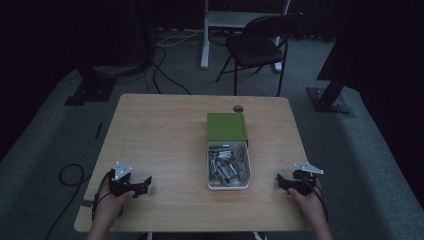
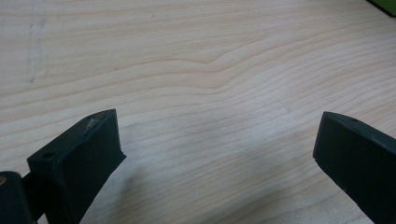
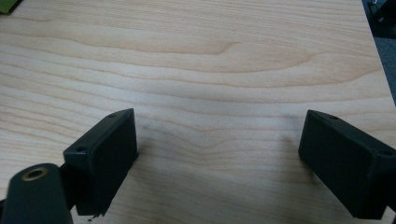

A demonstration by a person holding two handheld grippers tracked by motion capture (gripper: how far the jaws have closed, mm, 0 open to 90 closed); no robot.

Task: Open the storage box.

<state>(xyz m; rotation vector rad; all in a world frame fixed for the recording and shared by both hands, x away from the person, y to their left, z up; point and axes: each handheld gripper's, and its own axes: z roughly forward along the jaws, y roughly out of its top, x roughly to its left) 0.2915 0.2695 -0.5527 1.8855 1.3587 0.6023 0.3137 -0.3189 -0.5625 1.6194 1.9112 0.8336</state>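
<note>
A white box [image 1: 228,186] lies right of the worktop's centre, running toward the near edge, open and full of small metallic pieces [image 1: 227,164]. Its green lid [image 1: 227,126] covers the far end.

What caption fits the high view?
Two open tongs, left and right, flank a half-open box of metal parts.

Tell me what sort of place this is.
Probably a lab or studio set up for recording: a lone wooden table on grey carpet, dark curtains around it, cables trailing over the floor, and a folding chair behind.
</note>
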